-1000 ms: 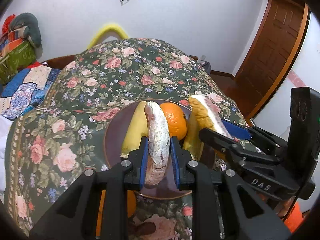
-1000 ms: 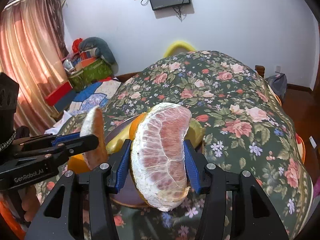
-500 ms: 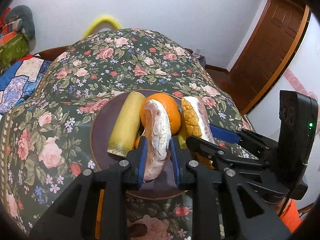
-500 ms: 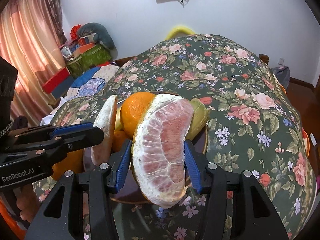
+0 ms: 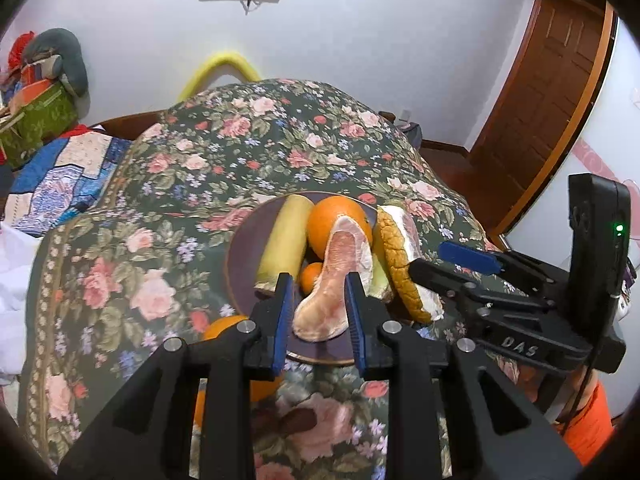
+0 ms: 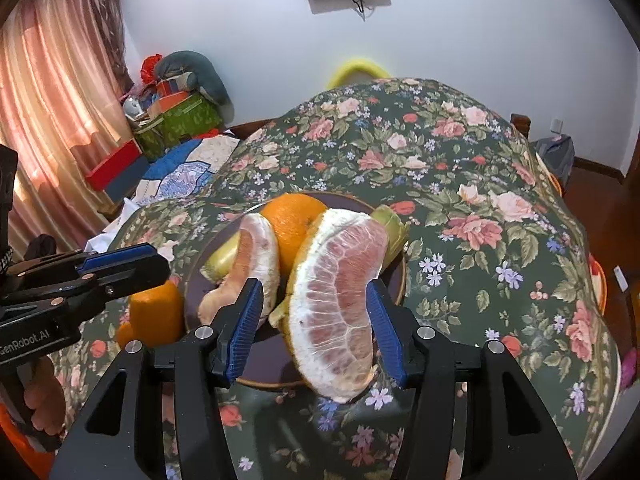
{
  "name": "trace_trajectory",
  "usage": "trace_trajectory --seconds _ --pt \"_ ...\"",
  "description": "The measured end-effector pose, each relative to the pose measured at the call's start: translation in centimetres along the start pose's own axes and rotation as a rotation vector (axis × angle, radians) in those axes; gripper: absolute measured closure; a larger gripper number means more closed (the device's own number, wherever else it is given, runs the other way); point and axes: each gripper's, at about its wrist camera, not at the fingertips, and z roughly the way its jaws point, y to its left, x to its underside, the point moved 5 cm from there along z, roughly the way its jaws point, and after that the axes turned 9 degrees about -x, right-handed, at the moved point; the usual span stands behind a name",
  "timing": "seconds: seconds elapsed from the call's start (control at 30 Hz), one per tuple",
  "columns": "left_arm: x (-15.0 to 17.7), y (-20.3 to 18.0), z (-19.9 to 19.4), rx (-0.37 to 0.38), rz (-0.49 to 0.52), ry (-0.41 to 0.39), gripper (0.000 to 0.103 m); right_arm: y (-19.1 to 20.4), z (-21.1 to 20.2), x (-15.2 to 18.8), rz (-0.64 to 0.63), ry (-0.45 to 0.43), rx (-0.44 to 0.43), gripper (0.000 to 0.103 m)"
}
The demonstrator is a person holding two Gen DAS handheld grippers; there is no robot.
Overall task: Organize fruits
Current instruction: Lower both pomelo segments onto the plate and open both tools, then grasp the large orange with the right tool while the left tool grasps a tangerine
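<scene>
Floral cloth covers the counter (image 5: 168,184), and the dark plate (image 5: 240,264) on it is your landmark. Your left hand-held gripper (image 5: 318,314) has its pads spread, the smaller pomelo wedge (image 5: 340,276) lying loose on the plate against the orange (image 5: 336,220). Your right hand-held gripper (image 6: 314,330) looks slackened around the larger pomelo wedge (image 6: 340,296) at the plate's near rim. Judging the placing step nearly done, next back both away without dragging.

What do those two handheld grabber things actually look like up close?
Both are black plastic. The left gripper and right gripper have blue ribbed pads and silver bolts. One side reads "GenRobot.AI", another "DAS". A green light glows on the right one's upright black block.
</scene>
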Motion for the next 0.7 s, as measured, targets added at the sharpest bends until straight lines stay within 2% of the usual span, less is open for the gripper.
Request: trace_trajectory --seconds 0.13,0.2,0.27,0.33,0.47,0.7 --pt "0.6 1.1 -1.3 -0.023 -0.010 -0.004 0.075 0.9 -1.2 0.0 -0.018 -0.017 0.009 0.053" --pt "1.1 1.6 -1.8 -0.030 -0.014 -0.003 0.071 1.2 -1.5 0.2 -0.032 -0.020 0.019 0.051" --pt "1.7 2.2 -2.3 -0.044 -0.017 -0.007 0.057 1.2 -1.8 0.7 -0.038 -0.015 0.039 0.050" --pt "2.6 2.9 -2.6 -0.063 -0.014 -0.007 0.052 1.1 -1.9 1.4 -0.033 -0.001 0.037 0.050" --pt "4.6 3.9 -2.6 -0.082 -0.010 0.023 0.052 1.6 -1.6 3.0 -0.030 0.030 0.031 0.049" --pt "8.0 6.0 -2.2 -0.102 -0.023 0.081 0.051 4.7 -0.4 4.4 -0.053 0.061 -0.016 0.050"
